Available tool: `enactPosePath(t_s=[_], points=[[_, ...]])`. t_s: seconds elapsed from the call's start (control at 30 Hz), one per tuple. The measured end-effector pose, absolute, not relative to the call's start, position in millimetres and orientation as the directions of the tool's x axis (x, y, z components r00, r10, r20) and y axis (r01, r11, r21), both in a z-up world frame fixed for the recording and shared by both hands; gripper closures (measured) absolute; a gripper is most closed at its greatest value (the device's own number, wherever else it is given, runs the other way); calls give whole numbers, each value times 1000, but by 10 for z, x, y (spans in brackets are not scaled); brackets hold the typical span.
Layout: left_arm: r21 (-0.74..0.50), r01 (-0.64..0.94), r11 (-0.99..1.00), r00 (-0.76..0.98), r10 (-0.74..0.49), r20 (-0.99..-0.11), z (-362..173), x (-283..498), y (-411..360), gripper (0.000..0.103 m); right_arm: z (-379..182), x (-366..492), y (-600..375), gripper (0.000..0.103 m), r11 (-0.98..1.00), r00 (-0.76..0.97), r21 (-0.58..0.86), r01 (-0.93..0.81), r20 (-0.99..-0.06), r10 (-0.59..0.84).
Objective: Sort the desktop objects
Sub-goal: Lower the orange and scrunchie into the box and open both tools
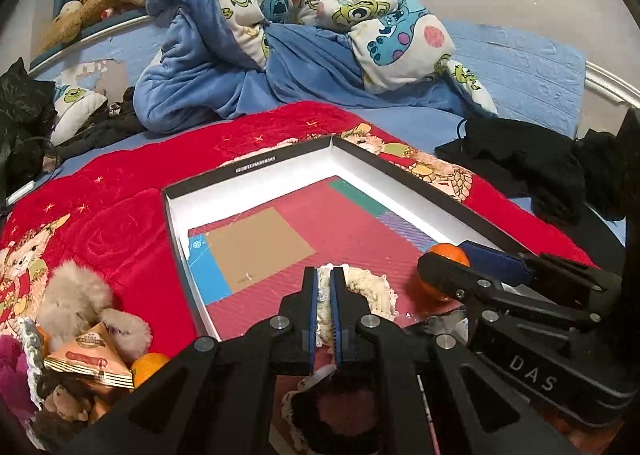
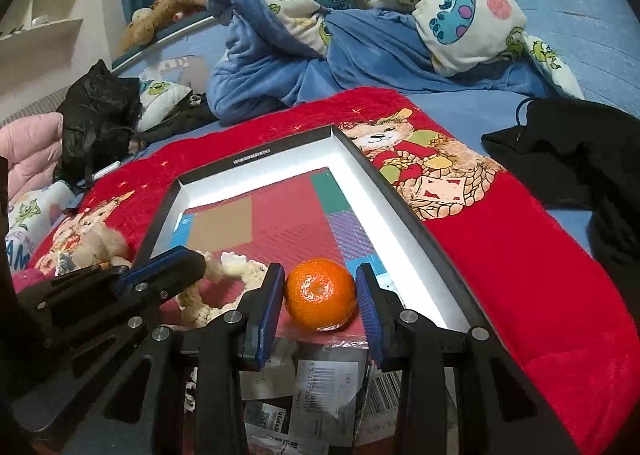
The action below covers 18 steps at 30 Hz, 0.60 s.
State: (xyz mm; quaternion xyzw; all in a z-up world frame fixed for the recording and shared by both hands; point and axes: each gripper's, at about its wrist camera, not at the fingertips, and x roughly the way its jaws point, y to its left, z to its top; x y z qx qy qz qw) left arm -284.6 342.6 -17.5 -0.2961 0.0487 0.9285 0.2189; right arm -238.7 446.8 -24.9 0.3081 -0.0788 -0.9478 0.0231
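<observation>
Two hand-held grippers work over a shallow box [image 2: 404, 199] laid on a red blanket [image 2: 532, 255] on a bed. The left gripper [image 1: 327, 295] has its jaws pinched narrow on a cream woolly ring [image 1: 370, 289], a strip of the fleece caught between the blue pads while the rest of the ring lies on the box's red floor just to the right. The right gripper [image 2: 320, 295] holds a tangerine [image 2: 321, 294] between its jaws; the fruit sits low, at the near end of the box, close to the white right-hand wall. Whether it rests on the floor or hangs just above it cannot be told. In the left wrist view the tangerine [image 1: 444, 255] shows beyond the right gripper's black finger.

To the left of the box, on the blanket, lies a heap of things: a beige plush toy [image 1: 76, 301], a triangular snack packet [image 1: 90, 359] and a second tangerine [image 1: 148, 369].

Behind the box a blue cartoon-print quilt [image 1: 280, 35] is bunched up on the bed, and black clothing [image 2: 568, 159] lies to the right.
</observation>
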Motion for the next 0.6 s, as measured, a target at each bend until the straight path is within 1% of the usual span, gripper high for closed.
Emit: enactPosePath(t_s=[0.4,0.47,0.5,0.53,0.57,0.6], points=[[-41,-423,-905,-736,369,-568,-169,-2838,3405,96,-263,-2395,4495,65,-985,-809,173,-2,-580,-101],[-20,-402,-916,-751,342,-566,-160,-2827,3410,92,-249,-2372,4484,57,-985,-815,170,1,-571,-99],[-18,-399,-917,-756,340,-559,-148,-2819,3405,90,-239,-2354,4483,43,-985,-821,171,6,-562,-102],[-18,-394,-919,-760,337,-556,-137,-2813,3392,84,-232,-2343,4481,38,-986,-824,167,-3,-559,-93],[-15,-387,-922,-765,330,-554,-130,-2813,3378,79,-228,-2336,4487,38,-986,-826,165,-13,-557,-82],[-12,-375,-927,-770,319,-552,-122,-2819,3357,69,-224,-2323,4497,38,-985,-829,171,-12,-553,-86]])
